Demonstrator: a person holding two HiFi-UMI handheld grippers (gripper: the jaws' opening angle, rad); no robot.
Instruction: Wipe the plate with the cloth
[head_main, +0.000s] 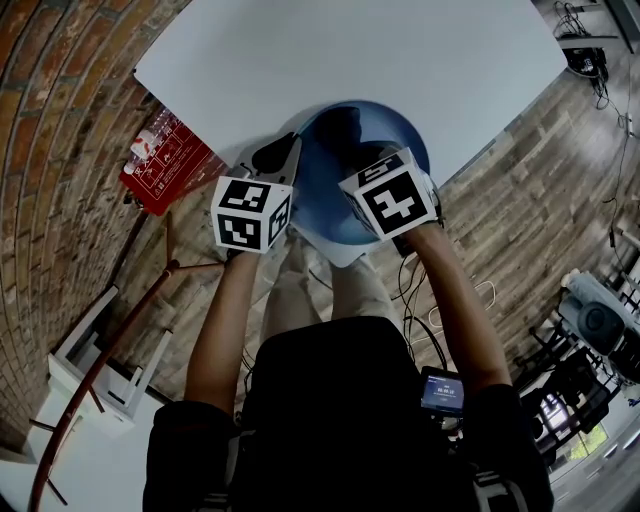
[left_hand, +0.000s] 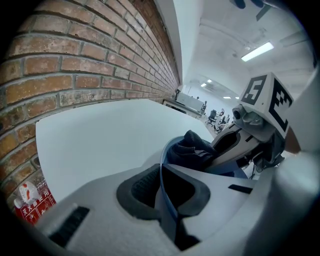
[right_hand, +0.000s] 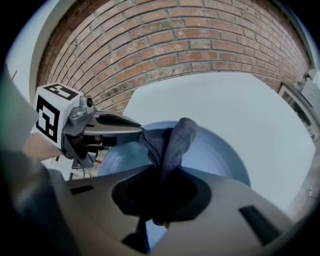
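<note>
- Forearms (head_main: 455, 300) fill the bottom of the head view, one behind each marker cube. Just above them, mid-frame, the blue plate (head_main: 335, 205) sits at the near edge of the white table (head_main: 400, 50). I can't tell whether it rests there or is lifted.
- The left gripper (head_main: 283, 152) is at the plate's left rim and the right gripper (head_main: 368, 155) reaches over its middle, where the dark cloth (head_main: 340, 128) lies. A red pack (head_main: 165, 160) is on the floor at left, below the table edge.
- In the left gripper view, low in the centre, the jaws are closed onto the plate's thin blue rim. That bite looks narrow. A hard scrub from the other side could lever the rim out, and the plate would then drop past the table edge.
- At right centre of that view, the cloth is bunched on the plate under the other gripper's tips.
- In the right gripper view, bottom centre, the jaws pinch a fold of the grey cloth, which rises in a loop and drapes onto the plate's face.
- The fold looks loosely gathered. It may slide free mid-stroke, or the hard jaw tips might scrape the plate instead of the fabric.
- The two grippers are close at left of that frame, so a wide wipe risks knocking them together.
</note>
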